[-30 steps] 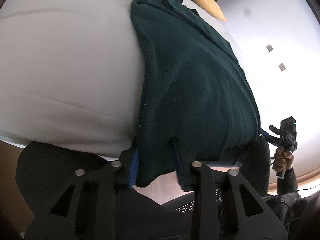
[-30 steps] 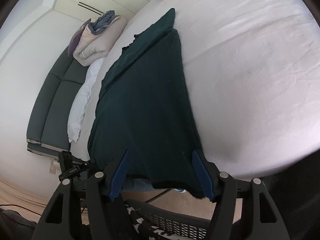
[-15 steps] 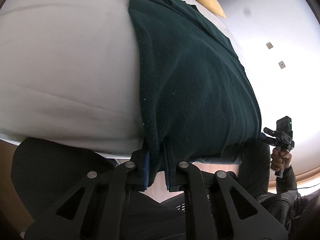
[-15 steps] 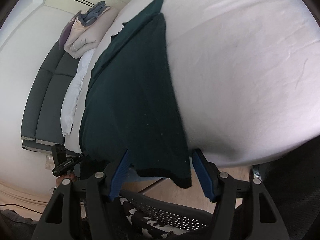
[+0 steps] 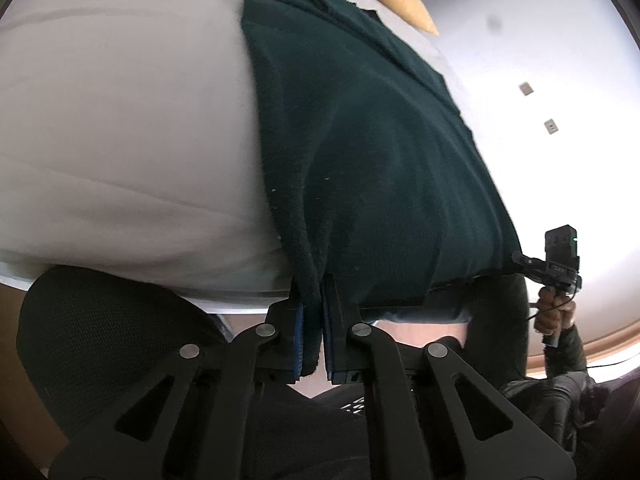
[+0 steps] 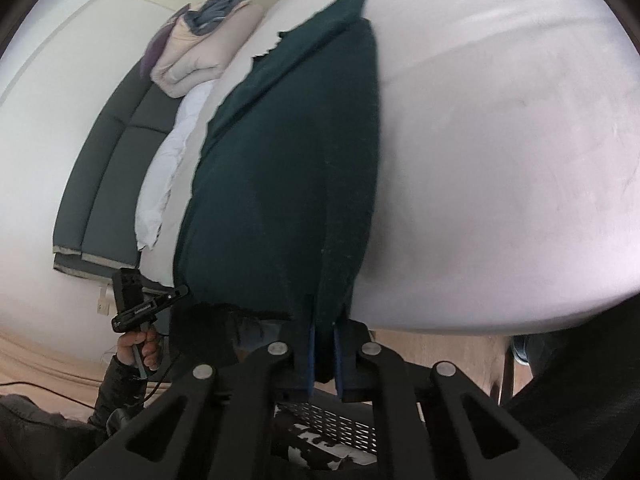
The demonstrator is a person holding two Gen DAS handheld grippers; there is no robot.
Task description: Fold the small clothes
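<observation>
Dark green garment [image 5: 372,160] lies flat on white bed [image 5: 120,120], stretching fwd of both grippers, near hem hanging off the bed edge. Left gripper [image 5: 311,340] pinches one hem corner, right gripper [image 6: 323,354] the other, pads pressed onto cloth. Prob. best: lift both corners evenly, keep hem taut, carry fwd. No containers in view.
</observation>
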